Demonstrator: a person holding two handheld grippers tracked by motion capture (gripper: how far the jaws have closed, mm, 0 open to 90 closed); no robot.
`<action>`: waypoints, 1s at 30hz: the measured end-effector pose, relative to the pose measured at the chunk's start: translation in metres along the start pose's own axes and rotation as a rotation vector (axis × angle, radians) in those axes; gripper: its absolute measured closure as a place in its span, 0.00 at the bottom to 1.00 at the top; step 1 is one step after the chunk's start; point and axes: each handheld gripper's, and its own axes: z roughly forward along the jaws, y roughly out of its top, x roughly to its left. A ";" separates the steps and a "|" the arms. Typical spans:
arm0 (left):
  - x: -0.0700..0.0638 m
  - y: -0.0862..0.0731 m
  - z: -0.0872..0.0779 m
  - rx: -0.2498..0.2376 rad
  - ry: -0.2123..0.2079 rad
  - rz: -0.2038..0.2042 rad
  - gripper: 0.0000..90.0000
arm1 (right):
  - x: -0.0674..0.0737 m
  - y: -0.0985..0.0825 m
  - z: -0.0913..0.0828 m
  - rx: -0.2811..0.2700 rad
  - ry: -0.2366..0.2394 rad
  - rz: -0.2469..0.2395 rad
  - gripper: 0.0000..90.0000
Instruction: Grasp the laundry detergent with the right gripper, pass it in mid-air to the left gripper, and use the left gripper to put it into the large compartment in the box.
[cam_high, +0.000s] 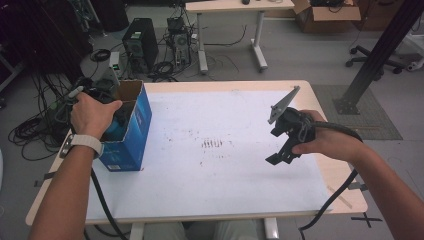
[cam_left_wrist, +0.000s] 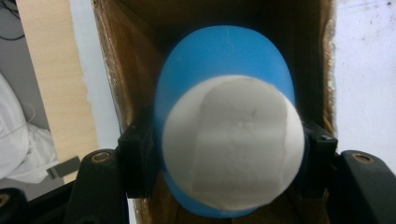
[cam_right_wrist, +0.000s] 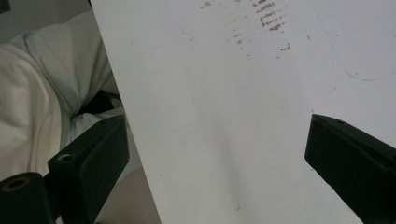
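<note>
A: Left side, go.

B: My left gripper (cam_left_wrist: 229, 158) is down inside the blue cardboard box (cam_high: 135, 131), which stands open-topped at the left edge of the table (cam_high: 320, 100). My left hand (cam_high: 92, 114) covers it from above in the high view. In the left gripper view my jaws are clamped on a blue object with a white round end (cam_left_wrist: 232, 147), one jaw pressed to each side. The brown inner walls of the box rise on both sides of it.

A: What is the object?

B: Can't tell. Smooth blue body, flat whitish face toward the camera. It sits inside the box, held between my jaws.

A: Right side?

B: My right gripper (cam_high: 281, 150) hangs over the right half of the table, above the white sheet (cam_high: 225, 185), in my right hand (cam_high: 330, 142). Jaws spread wide apart, nothing between them. The right gripper view looks down at bare white sheet with brown smudges (cam_right_wrist: 268, 21) near the top, and pale cloth past the sheet's edge.

A: The two grippers, close?

B: Well apart, box side versus right side. Same brown smudges (cam_high: 214, 144) lie mid-sheet between them.

A: Anything else on the table?

B: Grey plate (cam_high: 282, 104) on top of my right gripper, cable (cam_high: 340, 192) trailing off the near edge.
</note>
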 end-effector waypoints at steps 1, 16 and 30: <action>0.000 0.000 0.001 0.001 0.001 0.000 0.42 | 0.000 0.000 0.000 0.001 -0.001 0.001 0.07; 0.001 -0.002 0.013 0.008 0.003 0.003 0.42 | 0.000 0.000 0.002 0.005 0.000 0.004 0.07; 0.005 0.001 0.016 0.004 -0.017 0.013 0.42 | 0.000 -0.001 0.005 0.013 0.001 0.005 0.08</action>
